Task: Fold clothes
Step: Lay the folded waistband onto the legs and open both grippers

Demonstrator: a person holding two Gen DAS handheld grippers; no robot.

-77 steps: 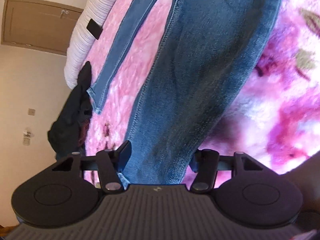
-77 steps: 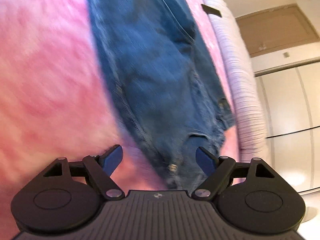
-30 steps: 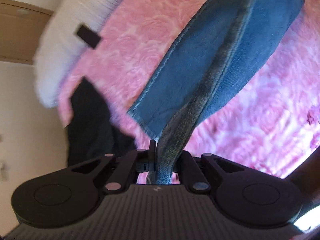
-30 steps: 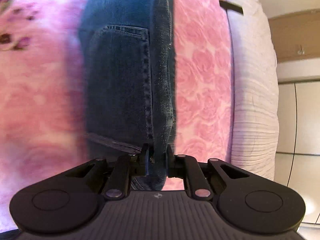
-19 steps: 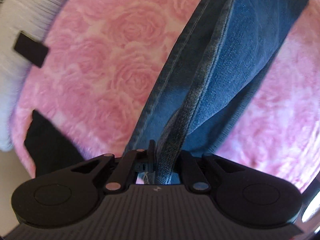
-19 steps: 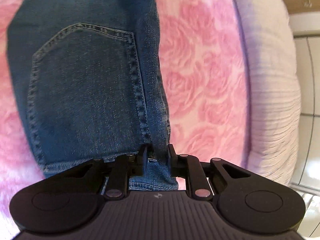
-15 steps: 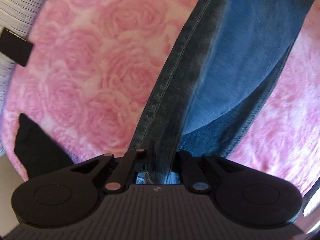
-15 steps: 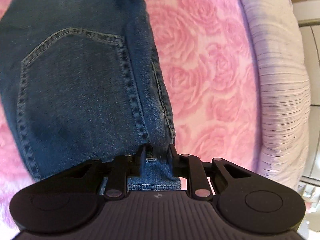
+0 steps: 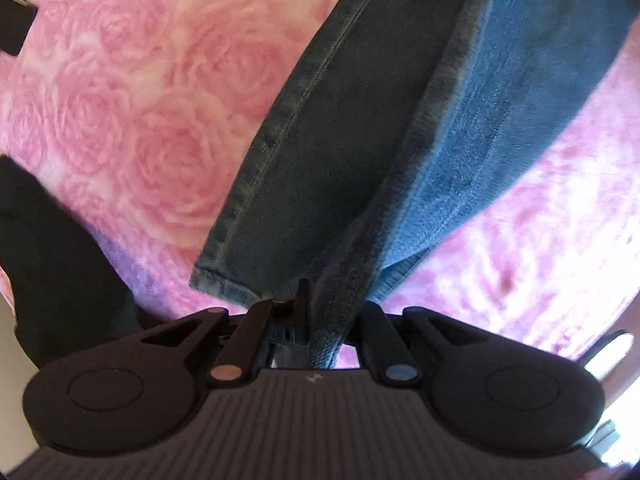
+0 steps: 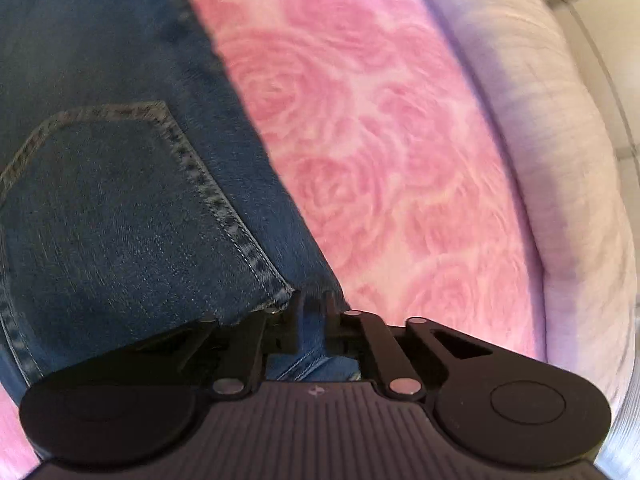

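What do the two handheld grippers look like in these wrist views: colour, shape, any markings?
Both look alike. The left gripper and the right gripper are matte black, with a ribbed body bearing a small pale logo, two rounded lobes with circular insets, and slim linkage arms joined by silvery pins. No cables, hands or sleeves are clearly visible.

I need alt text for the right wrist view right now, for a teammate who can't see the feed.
The right gripper, its jaws just closing, pinches the waist edge of blue jeans beside a stitched back pocket. The jeans lie on a pink rose-patterned blanket, with a pale ribbed cushion along the right.
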